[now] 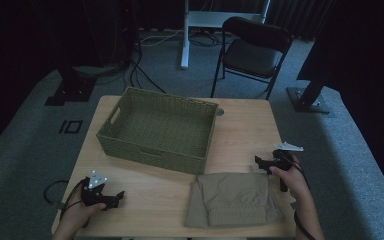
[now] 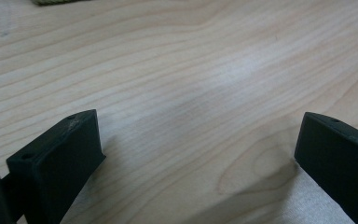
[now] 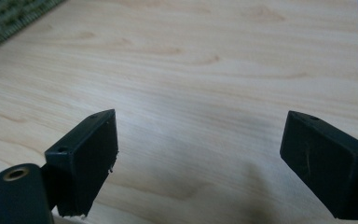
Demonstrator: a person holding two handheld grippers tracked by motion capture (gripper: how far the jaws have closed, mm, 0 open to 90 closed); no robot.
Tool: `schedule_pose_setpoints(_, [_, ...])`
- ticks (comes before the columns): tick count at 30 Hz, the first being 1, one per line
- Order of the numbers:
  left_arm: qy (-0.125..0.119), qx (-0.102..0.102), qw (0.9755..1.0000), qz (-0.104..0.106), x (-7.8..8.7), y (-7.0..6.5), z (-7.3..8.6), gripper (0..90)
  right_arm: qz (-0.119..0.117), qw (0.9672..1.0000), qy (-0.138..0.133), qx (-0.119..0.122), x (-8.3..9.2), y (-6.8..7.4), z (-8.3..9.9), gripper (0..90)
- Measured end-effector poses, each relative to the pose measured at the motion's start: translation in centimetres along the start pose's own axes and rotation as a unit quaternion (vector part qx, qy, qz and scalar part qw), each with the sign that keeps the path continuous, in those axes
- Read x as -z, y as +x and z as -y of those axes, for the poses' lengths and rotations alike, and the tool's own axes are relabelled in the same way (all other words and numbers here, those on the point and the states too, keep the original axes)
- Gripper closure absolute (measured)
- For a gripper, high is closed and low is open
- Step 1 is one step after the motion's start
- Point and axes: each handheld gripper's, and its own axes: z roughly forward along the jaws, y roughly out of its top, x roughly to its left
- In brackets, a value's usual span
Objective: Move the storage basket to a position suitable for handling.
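Note:
A folded khaki garment (image 1: 232,199) lies on the wooden table (image 1: 245,127) near its front edge, right of centre. Behind it stands a green woven basket (image 1: 159,129), with nothing in it. My left gripper (image 1: 118,196) rests low over the table's front left corner, a hand around it, pointing right toward the garment. Its jaws stand wide apart over bare wood (image 2: 191,93), so it is open. My right gripper (image 1: 260,161) hovers just right of the garment's far corner, pointing left. It too is open, with only tabletop (image 3: 200,93) between its jaws.
A black folding chair (image 1: 252,50) stands on the carpet behind the table, beside a white desk leg (image 1: 185,35). Cables and dark stands lie on the floor at the back left. The basket's edge (image 3: 9,18) shows at the right gripper view's top left.

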Motion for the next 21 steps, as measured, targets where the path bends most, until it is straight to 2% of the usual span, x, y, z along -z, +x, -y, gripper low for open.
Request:
schedule_pose_setpoints(9, [-0.007, 0.004, 0.9999, -0.014, 0.8, 1.4, -0.4, 1.4, -0.020, 0.9996, -0.018, -0.003, 0.8, 1.5, -1.4, 10.7])
schedule_pose_setpoints(14, [-0.012, 0.004, 0.9999, -0.012, 1.0, 1.6, -0.6, 1.4, -0.029, 0.9992, -0.027, -0.004, 1.0, 2.4, -1.9, 10.7])
schedule_pose_setpoints(17, [-0.015, 0.006, 0.9998, -0.009, 1.1, 1.7, -0.8, 1.4, -0.037, 0.9987, -0.033, 0.006, 1.2, 3.4, -2.3, 10.8])
schedule_pose_setpoints(20, [-0.018, 0.011, 0.9997, -0.008, 1.2, 1.8, -1.0, 1.4, -0.039, 0.9986, -0.034, 0.007, 1.3, 3.7, -2.4, 10.8])
schedule_pose_setpoints(21, [-0.021, 0.014, 0.9997, -0.006, 1.3, 2.0, -1.1, 1.4, -0.047, 0.9980, -0.040, 0.010, 1.6, 4.5, -2.8, 10.8])
